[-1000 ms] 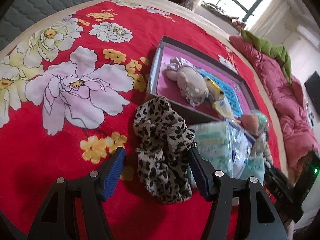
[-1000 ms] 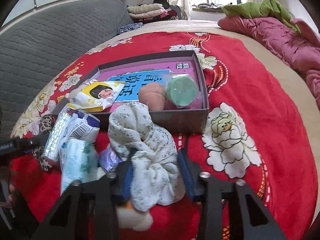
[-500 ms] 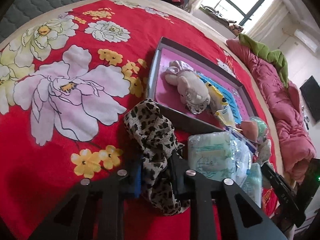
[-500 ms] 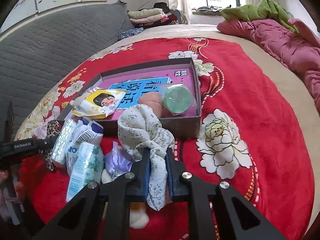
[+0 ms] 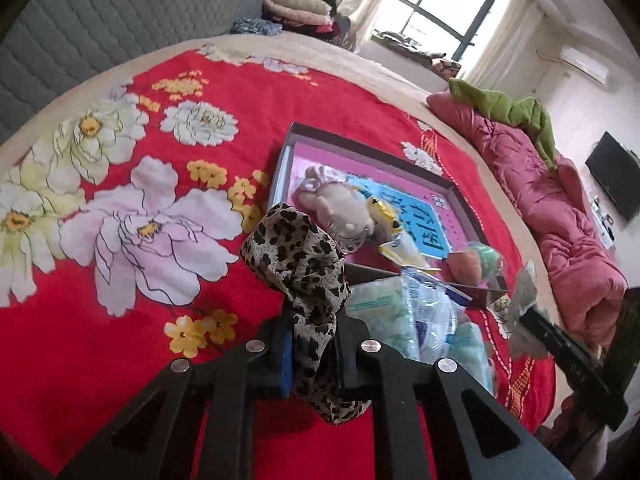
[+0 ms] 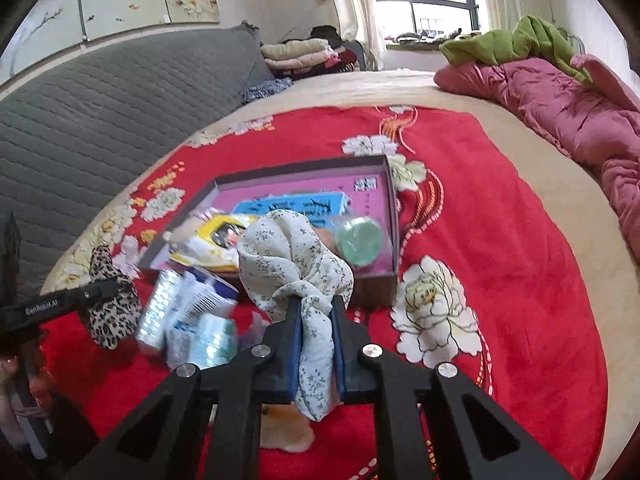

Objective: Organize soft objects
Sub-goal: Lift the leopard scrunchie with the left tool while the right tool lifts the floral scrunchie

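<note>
My left gripper is shut on a leopard-print cloth and holds it lifted above the red floral bedspread; the cloth also shows in the right wrist view. My right gripper is shut on a white floral cloth, lifted in front of the open box. The box has a pink floor and holds a beige plush toy, a yellow packet, a peach ball and a green ball.
Plastic tissue packs lie on the bedspread in front of the box, also in the left wrist view. A pale soft item lies under my right gripper. A pink quilt runs along the right; a grey headboard is left.
Both grippers went from open around their cloths to shut on them, then lifted them off the bedspread. Both views have risen and tilted up.
</note>
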Motion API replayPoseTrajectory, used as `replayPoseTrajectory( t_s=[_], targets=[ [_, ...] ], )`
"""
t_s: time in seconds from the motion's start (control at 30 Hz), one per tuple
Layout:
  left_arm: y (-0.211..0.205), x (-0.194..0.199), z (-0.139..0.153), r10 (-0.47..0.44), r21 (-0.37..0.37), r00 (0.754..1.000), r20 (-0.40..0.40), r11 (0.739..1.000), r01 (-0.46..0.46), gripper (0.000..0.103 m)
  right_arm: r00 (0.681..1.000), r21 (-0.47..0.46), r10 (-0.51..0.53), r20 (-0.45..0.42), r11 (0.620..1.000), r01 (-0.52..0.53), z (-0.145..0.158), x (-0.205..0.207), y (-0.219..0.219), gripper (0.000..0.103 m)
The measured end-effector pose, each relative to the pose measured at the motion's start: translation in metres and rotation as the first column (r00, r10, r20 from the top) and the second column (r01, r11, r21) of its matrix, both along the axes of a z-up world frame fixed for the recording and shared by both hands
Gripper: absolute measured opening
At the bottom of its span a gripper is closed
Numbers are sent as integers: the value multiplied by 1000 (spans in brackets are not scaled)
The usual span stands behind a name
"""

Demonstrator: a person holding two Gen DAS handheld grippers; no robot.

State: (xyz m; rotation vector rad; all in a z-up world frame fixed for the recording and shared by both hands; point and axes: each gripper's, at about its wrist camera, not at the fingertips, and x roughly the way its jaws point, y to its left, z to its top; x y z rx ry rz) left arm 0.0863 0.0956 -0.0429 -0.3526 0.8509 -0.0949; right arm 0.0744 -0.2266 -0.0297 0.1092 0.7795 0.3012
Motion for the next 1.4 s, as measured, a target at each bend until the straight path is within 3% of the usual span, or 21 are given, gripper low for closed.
replayPoseTrajectory(
  t_s=[0.73, 1.4],
  targets=[
    [-15, -22, 66, -54, 44, 993, 107, 998, 49, 14, 992, 13, 67, 111, 998, -69, 50, -12, 26, 13],
    [-39, -10, 95, -96, 56, 984, 148, 995, 88, 14, 985, 44, 29, 167, 998, -36, 79, 2, 26, 13]
  ],
)
